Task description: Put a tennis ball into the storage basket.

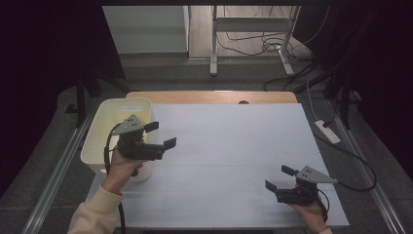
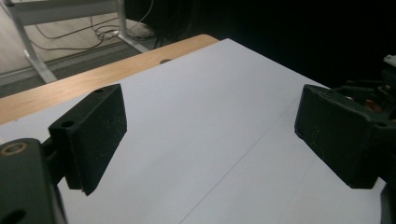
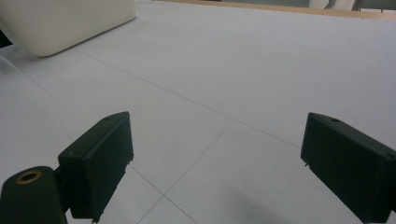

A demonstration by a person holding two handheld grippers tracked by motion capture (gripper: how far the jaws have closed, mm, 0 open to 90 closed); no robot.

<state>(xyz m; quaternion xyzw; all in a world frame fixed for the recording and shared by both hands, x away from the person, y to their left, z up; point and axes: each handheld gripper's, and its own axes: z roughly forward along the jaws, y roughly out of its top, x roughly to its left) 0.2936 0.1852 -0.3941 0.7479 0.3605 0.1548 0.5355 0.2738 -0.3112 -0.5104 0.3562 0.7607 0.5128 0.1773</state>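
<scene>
My left gripper [image 1: 160,135] is held over the right rim of a cream plastic bin [image 1: 100,131] at the table's left, jaws wide apart and pointing right. In the left gripper view its jaws [image 2: 210,140] frame bare white table, nothing between them. My right gripper [image 1: 280,178] rests low near the front right corner of the white tabletop [image 1: 229,141], open, aimed left. The right gripper view shows its jaws [image 3: 215,163] spread over the white surface, with the bin [image 3: 60,23] at the upper left.
A wooden strip [image 1: 209,97] runs along the table's far edge. Beyond it are a white desk frame [image 1: 253,34] and cables on the floor. A power strip [image 1: 327,131] lies on the floor to the right.
</scene>
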